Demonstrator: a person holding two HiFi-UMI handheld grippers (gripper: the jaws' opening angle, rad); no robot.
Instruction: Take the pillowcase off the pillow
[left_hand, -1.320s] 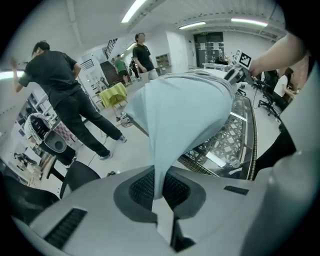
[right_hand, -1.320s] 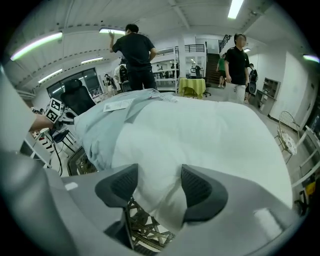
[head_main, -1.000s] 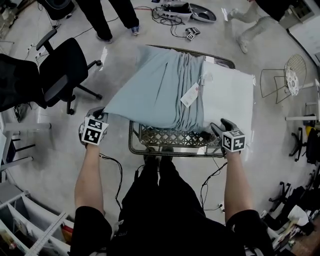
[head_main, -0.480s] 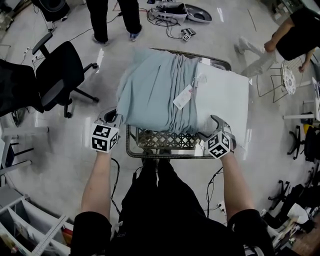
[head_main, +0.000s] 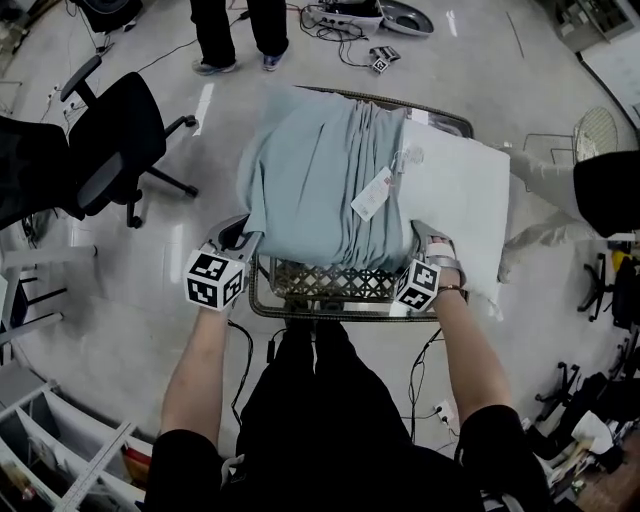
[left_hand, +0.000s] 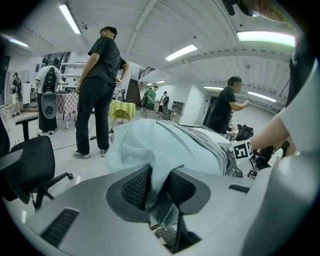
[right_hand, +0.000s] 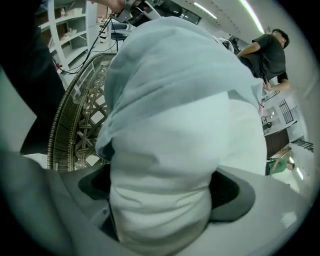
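A pale blue pillowcase (head_main: 310, 180) lies bunched over the left part of a white pillow (head_main: 455, 200) on a metal lattice table (head_main: 340, 305). A paper tag (head_main: 378, 192) hangs at the gathered folds. My left gripper (head_main: 240, 232) is at the pillowcase's near left corner. Its jaws have just been opening, and the fabric (left_hand: 165, 145) hangs loosely between the pads of the left gripper (left_hand: 158, 187). My right gripper (head_main: 432, 240) points down over the pillow's near edge. Its jaws have just been opening and stand wide, the white pillow end (right_hand: 170, 160) filling the right gripper (right_hand: 160, 195).
A black office chair (head_main: 115, 140) stands left of the table. One person's legs (head_main: 235, 30) are beyond the table, and another person (head_main: 590, 190) passes close on the right. Cables and equipment (head_main: 370, 20) lie on the floor at the far side.
The left gripper has moved right toward the table, pushing the pillowcase into a tighter bunch. The right gripper has rolled and come down over the pillow's near edge. Someone walked in at the right.
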